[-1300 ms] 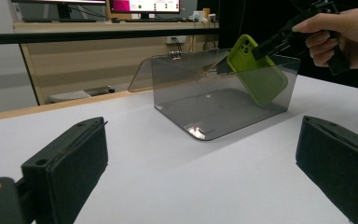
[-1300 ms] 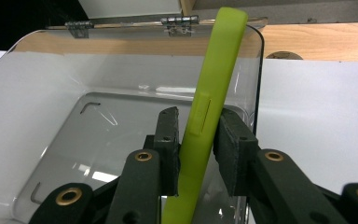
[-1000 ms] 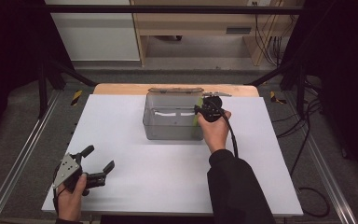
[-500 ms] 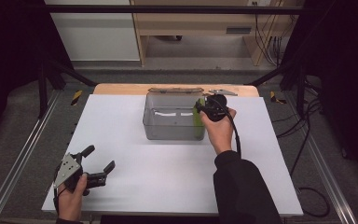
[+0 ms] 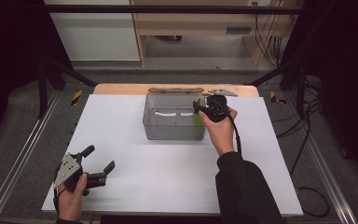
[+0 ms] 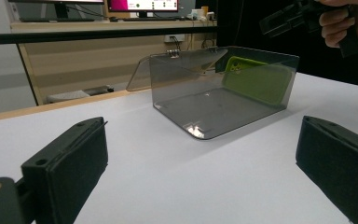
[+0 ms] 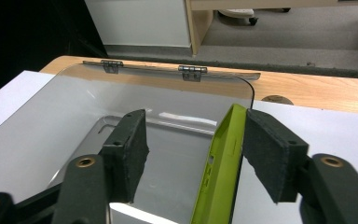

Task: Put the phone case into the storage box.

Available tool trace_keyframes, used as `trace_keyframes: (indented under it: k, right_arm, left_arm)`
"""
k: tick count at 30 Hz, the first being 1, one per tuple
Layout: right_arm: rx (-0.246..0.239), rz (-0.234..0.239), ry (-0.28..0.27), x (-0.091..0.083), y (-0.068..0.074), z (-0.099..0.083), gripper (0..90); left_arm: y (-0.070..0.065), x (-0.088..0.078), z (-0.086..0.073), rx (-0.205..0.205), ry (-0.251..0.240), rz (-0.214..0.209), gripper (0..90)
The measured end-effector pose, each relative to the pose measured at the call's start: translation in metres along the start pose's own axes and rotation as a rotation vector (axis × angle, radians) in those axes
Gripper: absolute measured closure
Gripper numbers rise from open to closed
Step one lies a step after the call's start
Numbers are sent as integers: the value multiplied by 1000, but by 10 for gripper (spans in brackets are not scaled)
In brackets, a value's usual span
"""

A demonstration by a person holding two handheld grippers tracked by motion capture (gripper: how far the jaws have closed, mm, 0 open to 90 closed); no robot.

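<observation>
Left gripper [image 5: 97, 164] sits low at the near left corner of the white desk [image 5: 121, 140], held in the person's left hand [image 5: 72, 196], jaws wide apart with nothing between them. In the left gripper view both black jaws frame bare desk, with the box farther off.

Mid-desk: clear smoky plastic box [image 5: 172, 122], lid swung open and back on its hinges toward the far wooden edge [image 5: 121, 88]. Inside it, a lime-green phone case [image 7: 219, 163] stands on its edge, leaning against the box's right wall; also visible through the wall in the left gripper view [image 6: 256, 79].

Right gripper [image 5: 200, 106], in the right hand [image 5: 219, 128], hangs over the box's right wall. Its jaws have just been opening. The phone case is between them: one jaw looks to sit right against the case's outer side at the top edge, can't tell if actually touching; the other jaw stands well clear inside the box. No squeeze on the case.

Far: floor, wooden bench, white cabinet [image 5: 93, 28].
</observation>
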State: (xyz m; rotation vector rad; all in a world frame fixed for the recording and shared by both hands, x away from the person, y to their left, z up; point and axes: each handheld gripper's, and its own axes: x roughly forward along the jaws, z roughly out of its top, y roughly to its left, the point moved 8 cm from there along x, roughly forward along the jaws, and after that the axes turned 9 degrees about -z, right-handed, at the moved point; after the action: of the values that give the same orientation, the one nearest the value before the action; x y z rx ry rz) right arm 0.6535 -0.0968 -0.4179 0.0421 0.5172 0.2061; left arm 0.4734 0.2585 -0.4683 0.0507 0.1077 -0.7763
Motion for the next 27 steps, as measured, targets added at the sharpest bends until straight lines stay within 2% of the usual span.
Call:
trace_keyframes:
  k: [7,27]
  right_arm:
    - [-4,6,-7,-1,2,0,327]
    - [-22,15,-22,-5,9,2,228]
  left_arm:
    - [0,0,0,0,3,1,18]
    - [0,0,0,1,4,0,18]
